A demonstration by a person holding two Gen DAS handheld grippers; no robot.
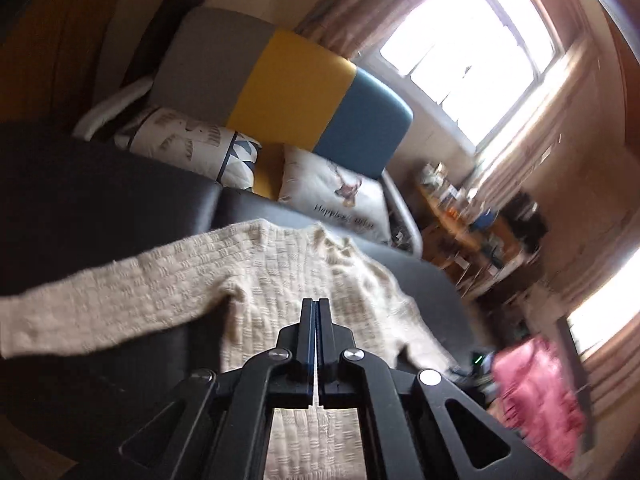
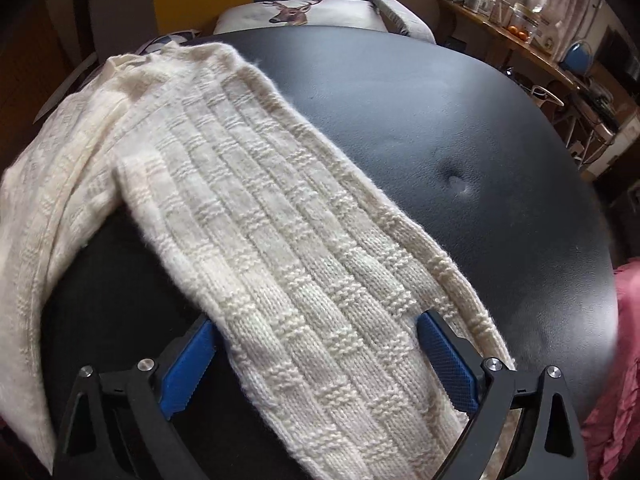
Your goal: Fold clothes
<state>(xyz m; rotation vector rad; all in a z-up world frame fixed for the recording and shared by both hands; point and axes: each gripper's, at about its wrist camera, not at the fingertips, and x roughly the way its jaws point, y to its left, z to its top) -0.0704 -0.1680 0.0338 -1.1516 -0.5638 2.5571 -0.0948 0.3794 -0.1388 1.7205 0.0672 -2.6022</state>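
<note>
A cream knitted sweater lies spread on a black padded surface, one sleeve stretched toward the right tool. Behind stand a grey, yellow and blue backrest and two printed cushions; a pink cloth lies at the right edge and a cluttered shelf stands beyond. The right tool gapes wide, its blue pads either side of the sleeve, not pressing it. The left tool is closed tight with nothing between its fingers, above the sweater.

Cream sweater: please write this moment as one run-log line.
left gripper shut, empty | right gripper open over sleeve | cream knit sweater on black surface
</note>
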